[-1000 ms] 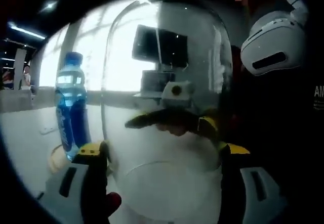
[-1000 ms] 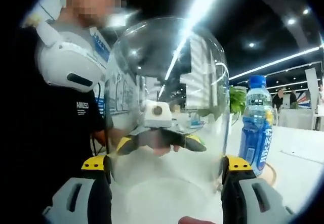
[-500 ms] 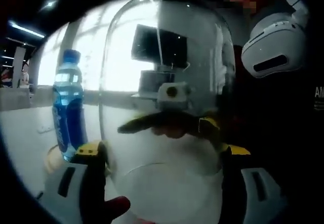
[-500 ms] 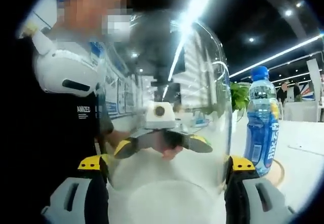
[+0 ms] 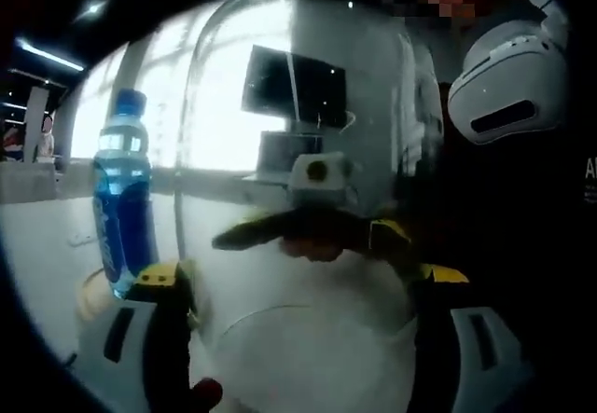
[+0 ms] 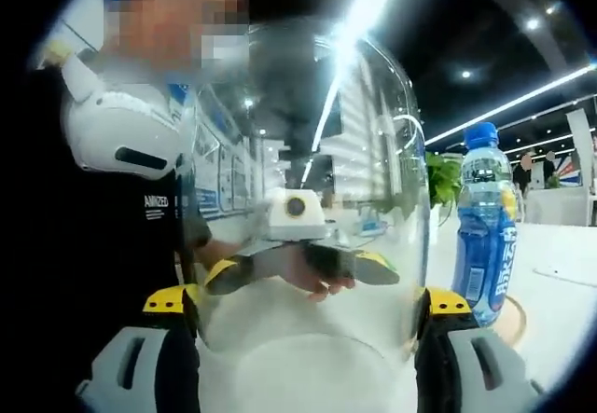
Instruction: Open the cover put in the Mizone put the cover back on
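Little had shifted since the earlier frames. Both the left gripper [image 5: 298, 287] and right gripper [image 6: 308, 306] still clamped the clear glass cover [image 6: 312, 199] from opposite sides. Beyond it, the blue Mizone bottle [image 6: 485, 227] stood upright on the white bench [image 6: 550, 292], outside the cover.

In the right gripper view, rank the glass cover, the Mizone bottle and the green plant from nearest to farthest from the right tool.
1. Glass cover, held between its jaws.
2. Mizone bottle, to the right on the table.
3. Green plant, behind, between cover and bottle.
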Motion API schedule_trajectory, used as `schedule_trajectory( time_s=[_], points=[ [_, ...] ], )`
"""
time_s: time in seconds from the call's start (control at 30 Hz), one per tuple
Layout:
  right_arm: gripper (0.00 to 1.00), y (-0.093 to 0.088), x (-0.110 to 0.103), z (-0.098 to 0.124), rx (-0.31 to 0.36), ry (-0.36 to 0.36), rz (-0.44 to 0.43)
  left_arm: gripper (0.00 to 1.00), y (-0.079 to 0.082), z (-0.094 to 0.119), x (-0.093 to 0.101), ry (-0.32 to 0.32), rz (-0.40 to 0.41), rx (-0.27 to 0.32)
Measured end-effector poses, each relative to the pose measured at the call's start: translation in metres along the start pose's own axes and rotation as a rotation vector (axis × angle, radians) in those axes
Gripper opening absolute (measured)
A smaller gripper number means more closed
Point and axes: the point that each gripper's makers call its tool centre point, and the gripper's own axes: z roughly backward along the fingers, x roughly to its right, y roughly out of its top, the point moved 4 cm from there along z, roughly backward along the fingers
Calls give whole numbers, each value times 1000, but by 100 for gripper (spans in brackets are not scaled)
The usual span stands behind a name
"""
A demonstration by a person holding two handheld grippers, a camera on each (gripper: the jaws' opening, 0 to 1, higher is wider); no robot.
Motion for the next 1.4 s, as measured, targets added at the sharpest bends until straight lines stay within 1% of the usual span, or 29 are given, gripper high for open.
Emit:
schedule_trajectory(
  time_s=[0.13,0.23,0.27,0.37,0.43,0.6,0.7,0.9,1.03,1.17,1.23,1.27,1.4],
  points=[
    [90,0,0,-1,-74,11,6,85,0,-1,0,0,4,5],
    [90,0,1,-2,-115,19,6,85,1,-1,1,4,2,2],
    [90,0,1,-2,-116,21,7,85,1,-1,1,5,1,0],
    [90,-2,1,-2,-90,23,6,86,1,-1,2,8,0,-3],
    [90,-2,1,-3,-69,19,7,86,1,-1,2,6,-1,1],
    [90,-2,0,-4,-44,-2,10,86,1,-1,3,-2,1,3],
    [90,-2,0,-4,-53,-5,14,86,1,-1,4,-1,1,3],
    [90,-2,0,-6,-39,-8,16,86,1,-1,4,3,-1,-1],
    [91,-2,1,-7,-49,-5,13,86,1,0,4,5,-1,-9],
    [91,-2,1,-8,-43,-6,11,86,1,0,4,3,1,-8],
    [91,0,1,-10,-39,-10,0,86,3,1,4,0,11,-6],
    [91,1,0,-11,-35,-12,-10,86,4,1,4,-2,25,-14],
    [91,6,-2,-14,-56,-13,-45,86,5,3,6,-4,56,-13]
  ],
)
